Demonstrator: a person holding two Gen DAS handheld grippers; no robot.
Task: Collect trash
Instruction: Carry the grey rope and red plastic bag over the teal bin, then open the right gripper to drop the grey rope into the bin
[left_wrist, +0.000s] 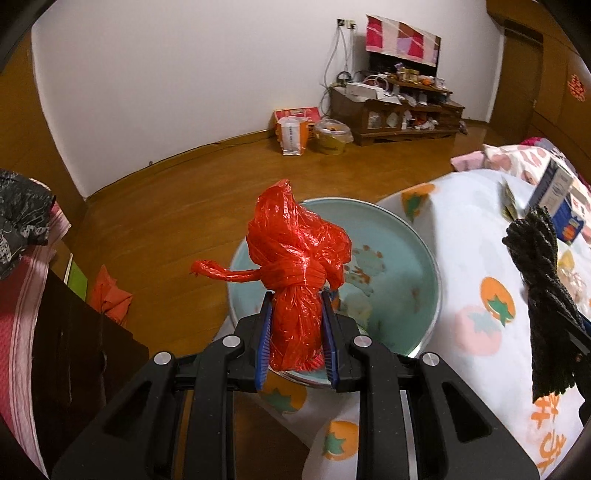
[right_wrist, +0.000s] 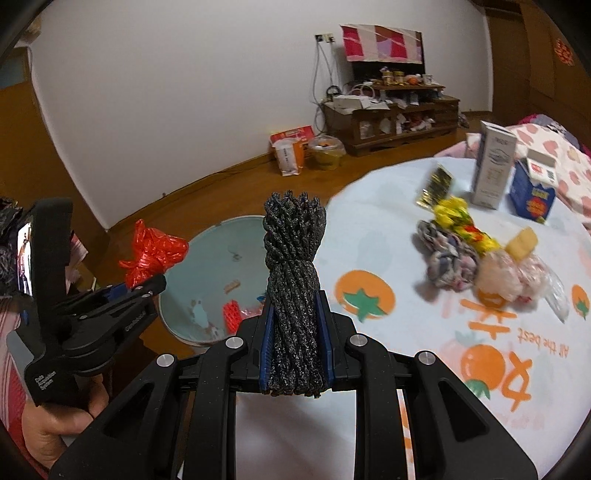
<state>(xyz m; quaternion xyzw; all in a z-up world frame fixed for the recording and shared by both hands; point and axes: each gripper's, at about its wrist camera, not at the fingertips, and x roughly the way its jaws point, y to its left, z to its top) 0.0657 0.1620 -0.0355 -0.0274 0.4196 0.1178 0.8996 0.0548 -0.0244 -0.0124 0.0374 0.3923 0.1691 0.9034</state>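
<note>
Trash rides in both my claws, a knotted red bag pinched in the left claw above the bin, dark rope clamped in the right claw, so I should centre each over the bin before letting go.

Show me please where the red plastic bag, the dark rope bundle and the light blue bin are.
red plastic bag (left_wrist: 295, 258): left wrist view, on its knotted middle.
dark rope bundle (right_wrist: 293, 266): right wrist view, on its wrapped middle.
light blue bin (left_wrist: 406, 258): left wrist view, on its inner wall.
</note>
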